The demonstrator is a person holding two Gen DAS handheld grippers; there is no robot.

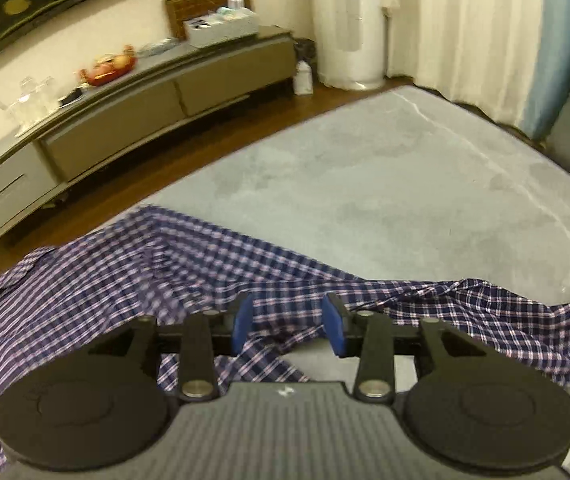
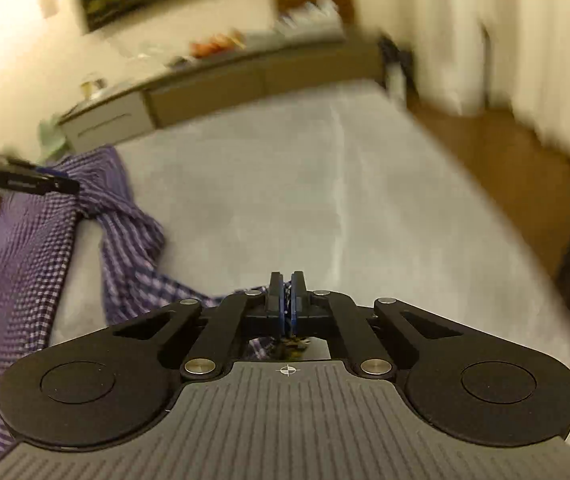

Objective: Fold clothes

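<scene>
The checked shirt [image 1: 133, 280] is lying rumpled along the grey mat's [image 1: 365, 184] near edge, mid-fold; the right gripper [image 2: 287, 296] is pinching what looks like its sleeve end. The left gripper [image 1: 288, 322] is hovering spread above the cloth (nothing between its pads), so next it is probably needing a fresh hold.

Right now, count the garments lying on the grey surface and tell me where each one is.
1: a blue-and-white checked cotton shirt, crumpled across the near left part of the grey surface. Others may lie out of view.

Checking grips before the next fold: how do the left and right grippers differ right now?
The left gripper has its blue pads apart, above the plaid shirt and clamping nothing; the right gripper is shut, with shirt fabric pinched between its pads. Both hang over the grey mat.
</scene>
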